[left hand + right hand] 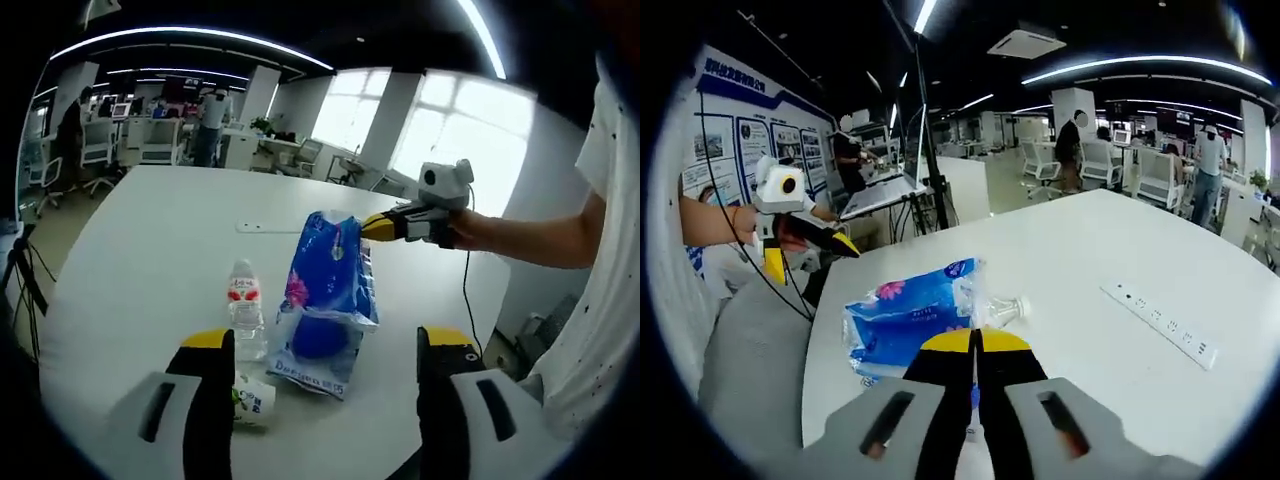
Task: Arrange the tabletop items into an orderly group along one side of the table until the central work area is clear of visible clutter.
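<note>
A blue plastic pack (325, 300) stands tilted on the white table (150, 240). My right gripper (372, 227) comes in from the right and is shut on the pack's top edge. A clear water bottle (243, 312) with a red label stands just left of the pack, and a small white cup (254, 402) lies in front of it. My left gripper (327, 345) is open, its jaws on either side of the pack and short of it. In the right gripper view, the shut right gripper (977, 345) sits over the pack (902, 318), the bottle (998, 308) shows beyond it, and the left gripper (808, 254) hangs open at the left.
A white power strip (1165, 320) lies flat on the table, also seen as a power strip (268, 227) behind the pack. The person's arm (530, 238) reaches across the table's right edge. Office chairs, desks and people stand beyond the far edge.
</note>
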